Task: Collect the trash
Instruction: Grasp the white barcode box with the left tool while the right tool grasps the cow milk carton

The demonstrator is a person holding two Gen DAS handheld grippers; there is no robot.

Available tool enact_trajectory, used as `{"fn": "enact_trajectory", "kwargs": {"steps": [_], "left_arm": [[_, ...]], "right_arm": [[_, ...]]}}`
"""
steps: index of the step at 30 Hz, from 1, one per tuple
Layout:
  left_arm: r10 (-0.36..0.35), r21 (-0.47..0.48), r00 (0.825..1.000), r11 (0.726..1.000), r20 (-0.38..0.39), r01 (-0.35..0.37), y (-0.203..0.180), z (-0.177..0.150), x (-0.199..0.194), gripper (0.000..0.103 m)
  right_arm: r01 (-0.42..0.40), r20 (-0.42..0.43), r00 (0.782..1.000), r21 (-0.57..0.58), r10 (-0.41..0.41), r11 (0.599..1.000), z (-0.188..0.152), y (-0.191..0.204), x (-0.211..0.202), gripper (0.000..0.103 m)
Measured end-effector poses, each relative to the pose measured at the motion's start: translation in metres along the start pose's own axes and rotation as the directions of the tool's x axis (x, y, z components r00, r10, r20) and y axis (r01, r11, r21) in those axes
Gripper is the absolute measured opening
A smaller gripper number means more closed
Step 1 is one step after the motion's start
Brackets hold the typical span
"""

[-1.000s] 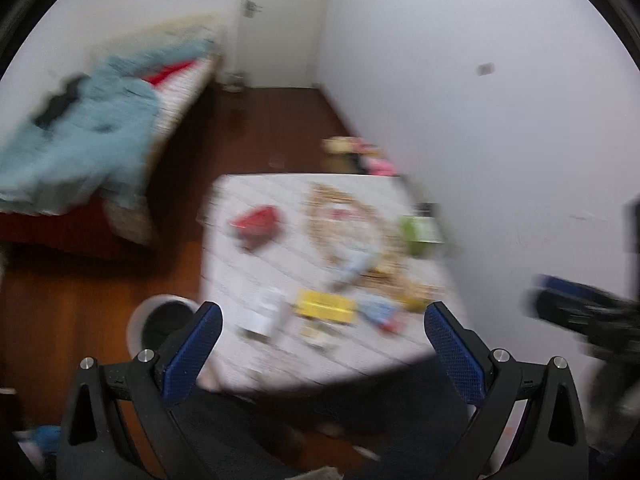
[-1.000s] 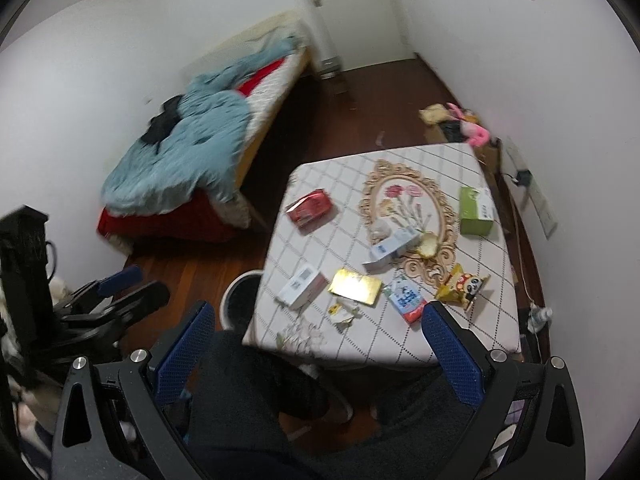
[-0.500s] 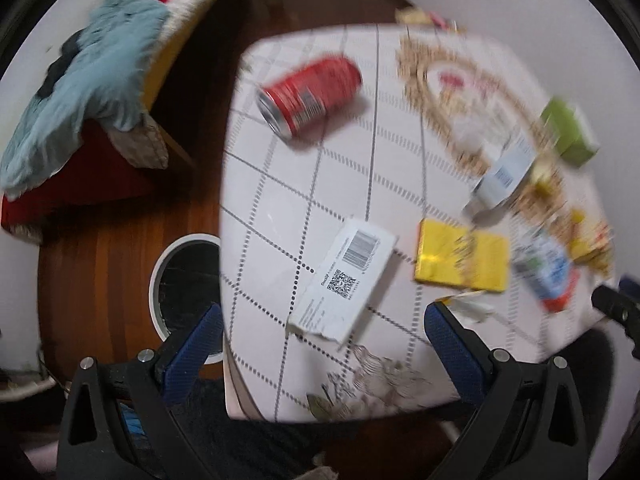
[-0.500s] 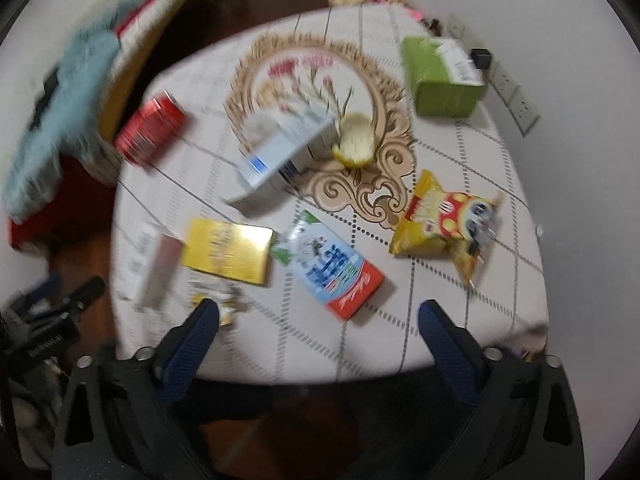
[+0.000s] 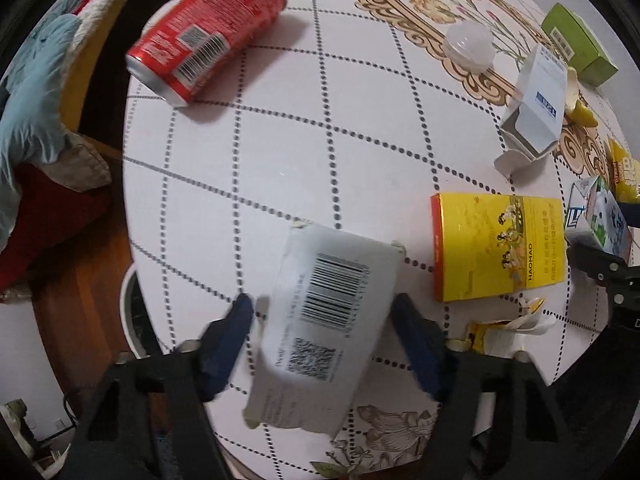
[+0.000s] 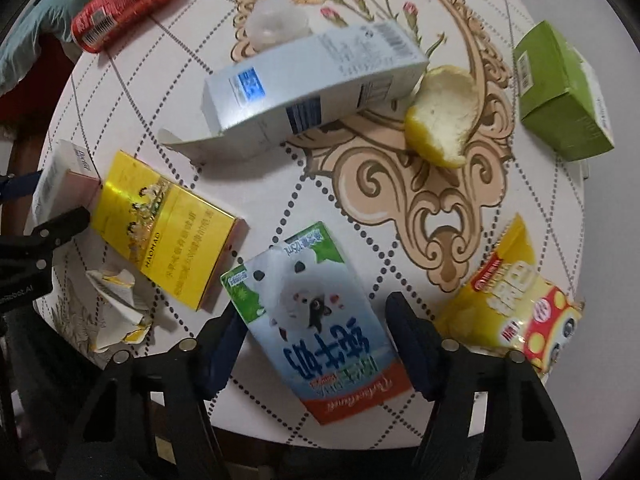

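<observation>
"HAOMAO" is showing along the edge of the yellow carton [image 5: 498, 246]; "125mL" and Chinese characters are showing on the milk pouch [image 6: 320, 320]; other print is staying illegible.

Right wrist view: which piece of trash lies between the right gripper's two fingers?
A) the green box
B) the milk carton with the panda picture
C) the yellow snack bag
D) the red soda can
B: the milk carton lies flat on the table between the closing jaws of the right gripper, with a small gap on each side, while the other items lie well outside its fingers.
</observation>
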State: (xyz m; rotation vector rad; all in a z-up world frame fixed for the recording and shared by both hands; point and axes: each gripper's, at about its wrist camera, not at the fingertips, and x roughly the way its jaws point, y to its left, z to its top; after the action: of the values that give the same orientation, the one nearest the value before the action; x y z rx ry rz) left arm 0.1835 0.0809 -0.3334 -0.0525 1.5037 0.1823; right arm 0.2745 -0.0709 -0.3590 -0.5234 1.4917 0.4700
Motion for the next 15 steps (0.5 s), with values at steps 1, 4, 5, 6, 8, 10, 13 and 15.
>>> {"fn": "enact_trajectory", "kwargs": {"steps": [1, 4, 5, 6, 8, 10, 13, 15], "left_arm": [[-0.002, 0.0, 1.0, 1.0, 0.003, 0.002, 0.0, 0.001, -0.001, 0.063], [-0.024, -0.009, 1.0, 1.0, 0.008, 0.024, 0.002, -0.001, -0.004, 0.058], [-0.039, -0.015, 0.999, 0.999, 0.011, 0.039, 0.004, -0.003, -0.005, 0.054], [-0.048, -0.018, 0.999, 0.999, 0.013, 0.049, 0.004, -0.003, -0.006, 0.049], [-0.059, -0.026, 0.998, 0.998, 0.017, 0.059, 0.006, -0.005, -0.007, 0.047], [-0.05, -0.026, 0.998, 0.998, 0.027, 0.051, 0.006, -0.008, -0.01, 0.046], [-0.039, -0.037, 0.998, 0.998, 0.045, 0.04, 0.008, -0.016, -0.003, 0.046], [-0.02, -0.051, 0.998, 0.998, 0.06, 0.023, 0.009, -0.022, -0.008, 0.045]], "right_arm": [[0.007, -0.003, 1.0, -0.007, -0.007, 1.0, 0.001, 0.001, 0.001, 0.07], [0.011, -0.003, 1.0, -0.016, -0.011, 1.0, 0.002, 0.002, 0.001, 0.07], [0.011, -0.003, 1.0, -0.019, -0.011, 1.0, 0.003, 0.001, 0.002, 0.07], [0.013, -0.002, 1.0, -0.021, -0.013, 1.0, 0.005, -0.001, 0.002, 0.07], [0.012, 0.001, 1.0, -0.019, -0.012, 1.0, 0.008, -0.004, 0.005, 0.07], [0.011, 0.011, 1.0, -0.018, -0.011, 1.0, 0.009, -0.006, 0.005, 0.068], [0.017, 0.021, 1.0, -0.016, -0.017, 1.0, -0.002, 0.008, 0.0, 0.066], [0.023, 0.022, 0.999, 0.002, -0.023, 1.0, -0.004, 0.006, -0.002, 0.064]]}}
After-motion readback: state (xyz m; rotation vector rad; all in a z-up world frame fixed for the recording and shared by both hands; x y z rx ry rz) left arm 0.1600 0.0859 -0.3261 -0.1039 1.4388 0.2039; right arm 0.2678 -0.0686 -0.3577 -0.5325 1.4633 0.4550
